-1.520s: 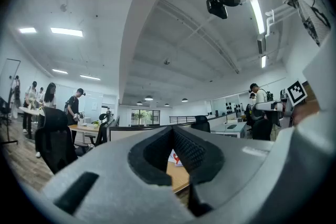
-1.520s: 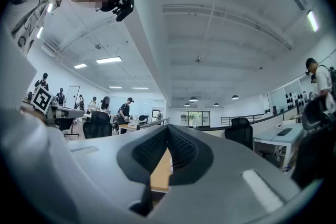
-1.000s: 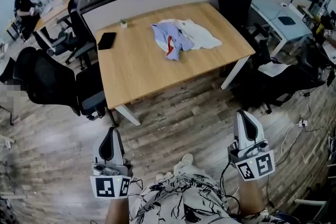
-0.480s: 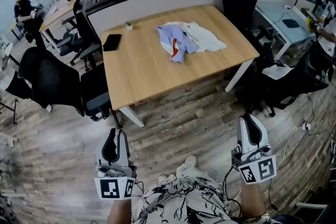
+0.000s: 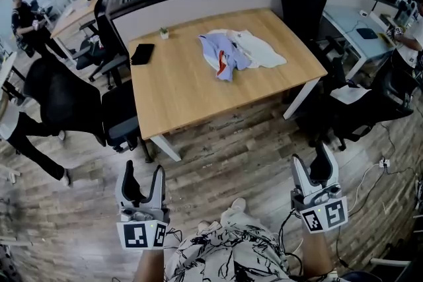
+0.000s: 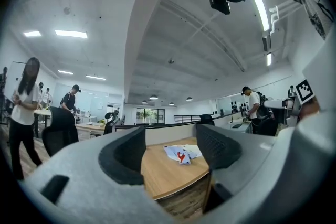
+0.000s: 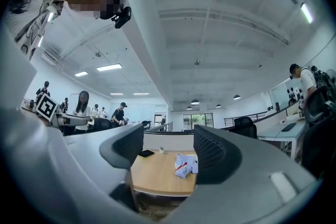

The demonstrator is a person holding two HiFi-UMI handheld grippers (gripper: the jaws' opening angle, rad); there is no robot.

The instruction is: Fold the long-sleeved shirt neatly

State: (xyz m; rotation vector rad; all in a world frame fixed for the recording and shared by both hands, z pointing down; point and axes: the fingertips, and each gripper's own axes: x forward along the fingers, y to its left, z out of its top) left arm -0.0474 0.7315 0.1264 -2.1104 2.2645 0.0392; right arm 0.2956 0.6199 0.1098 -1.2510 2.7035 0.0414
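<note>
Left tongs (image 5: 142, 176) and right tongs (image 5: 312, 167) have just sprung apart, both empty, well short of the bench (image 5: 178, 92) where the shirt (image 5: 228, 53) lies crumpled toward the far side, and it's light, limp cloth, I'd judge, best pinched at shoulders or hem.

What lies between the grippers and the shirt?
Head view: only floor, then bare tabletop, separate the left gripper and right gripper from the shirt. Their jaws have just been opening, empty.
</note>
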